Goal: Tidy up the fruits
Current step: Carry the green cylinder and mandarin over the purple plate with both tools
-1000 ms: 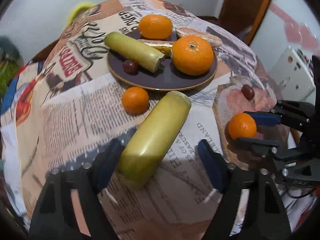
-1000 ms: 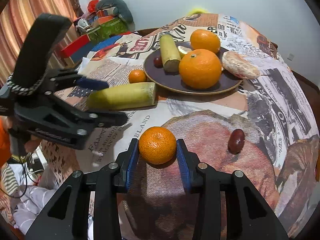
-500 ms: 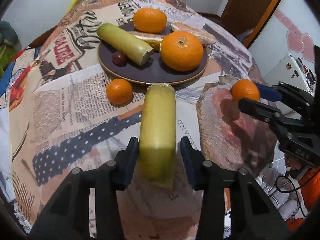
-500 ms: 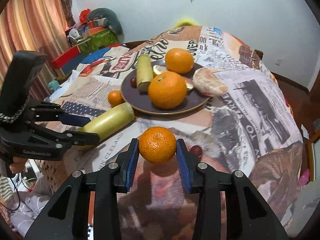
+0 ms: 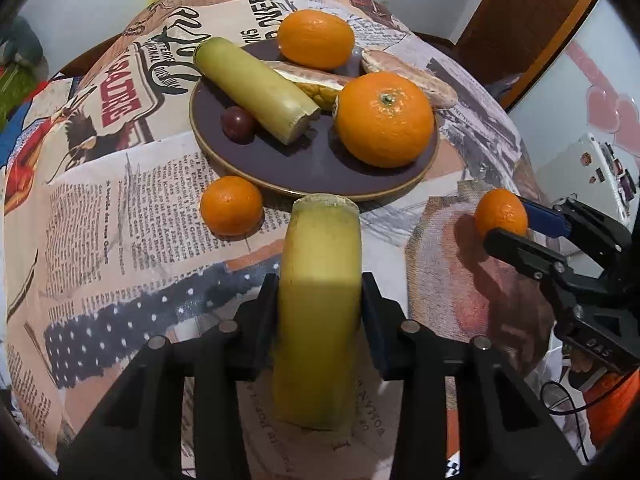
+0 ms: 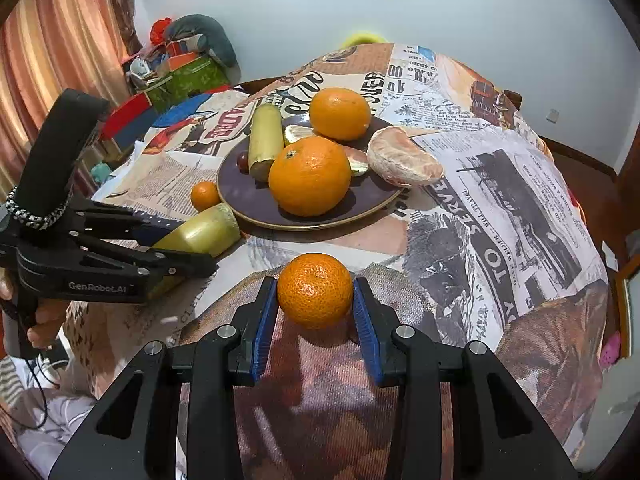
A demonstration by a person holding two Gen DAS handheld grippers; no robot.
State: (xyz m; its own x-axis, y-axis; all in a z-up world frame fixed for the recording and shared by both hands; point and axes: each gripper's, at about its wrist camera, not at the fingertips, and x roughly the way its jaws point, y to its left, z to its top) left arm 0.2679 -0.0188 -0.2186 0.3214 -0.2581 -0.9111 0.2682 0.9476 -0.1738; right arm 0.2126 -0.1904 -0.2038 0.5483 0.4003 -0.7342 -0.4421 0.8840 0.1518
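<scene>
1. My left gripper pinches a yellow-green cane stick at its middle; its jaws have just been closing onto it, and the pads now press on both sides. The stick's cut far end sits just short of the plate rim.
2. My right gripper pinches a small mandarin between its blue ribbed pads, near the plate's front rim.
3. Only my left view shows the loose small mandarin lying whole on the cloth, just beside the plate's rim, and the grape clearly on the plate.
4. Only my right view shows the striped curtain, the clutter of boxes behind the table, and my hand wrapped round the left handle.
5. On the plate: a second cane stick, smooth and cylindrical with a rough cut end; two large oranges with dimpled skin; peeled pale segments, one overhanging the plate's right edge.
6. The plate is dark, glossy, round, with a thin lighter rim. The tablecloth is soft, printed like newspaper, and droops over the rounded table edge.
7. The plate's front part is bare between the big orange and the rim. Open cloth lies to the right of the plate in my right view.
</scene>
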